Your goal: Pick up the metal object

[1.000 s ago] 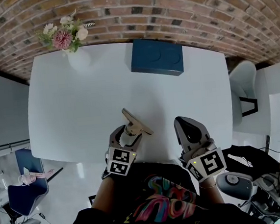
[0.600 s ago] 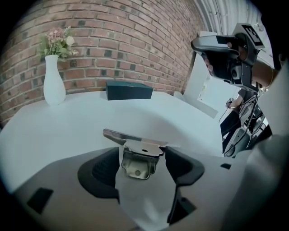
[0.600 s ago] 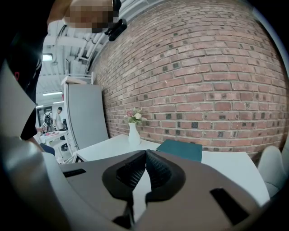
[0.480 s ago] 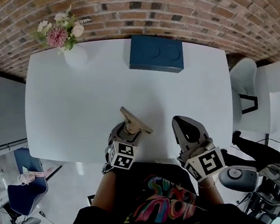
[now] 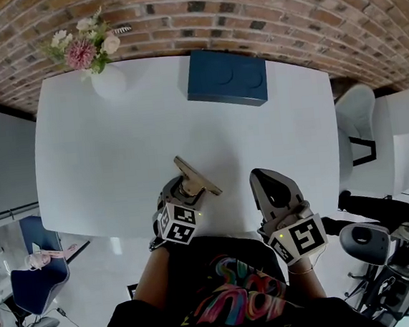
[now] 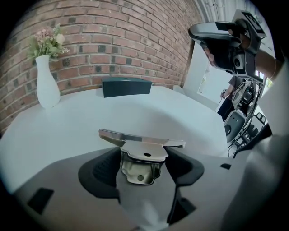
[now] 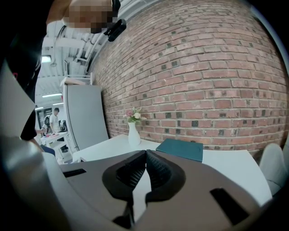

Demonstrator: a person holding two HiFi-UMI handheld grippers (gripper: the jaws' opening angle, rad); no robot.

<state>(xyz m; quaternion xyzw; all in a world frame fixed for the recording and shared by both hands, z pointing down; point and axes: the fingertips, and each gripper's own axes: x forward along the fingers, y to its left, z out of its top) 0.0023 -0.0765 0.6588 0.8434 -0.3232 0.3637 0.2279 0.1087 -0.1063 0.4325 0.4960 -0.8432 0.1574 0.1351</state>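
Note:
The metal object (image 5: 194, 179) is a folded bracket with a flat bar across its top, gripped by my left gripper (image 5: 185, 194) near the table's front edge. In the left gripper view the metal object (image 6: 142, 155) sits between the two dark pads with its bar (image 6: 135, 137) lying crosswise beyond them. The left gripper (image 6: 143, 164) is shut on the bracket's body. My right gripper (image 5: 266, 183) hovers to the right over the table's front edge. In the right gripper view the right gripper (image 7: 145, 155) has its jaws meeting at the tips, with nothing held.
A white table (image 5: 116, 146) carries a dark blue box (image 5: 227, 79) at the back and a white vase of flowers (image 5: 106, 74) at the back left. A brick wall (image 5: 284, 15) runs behind. A white chair (image 5: 355, 119) stands at the right.
Both grippers have stayed almost in place, the left still holding the metal object. The view has shifted slightly, and people to the right of the table have moved.

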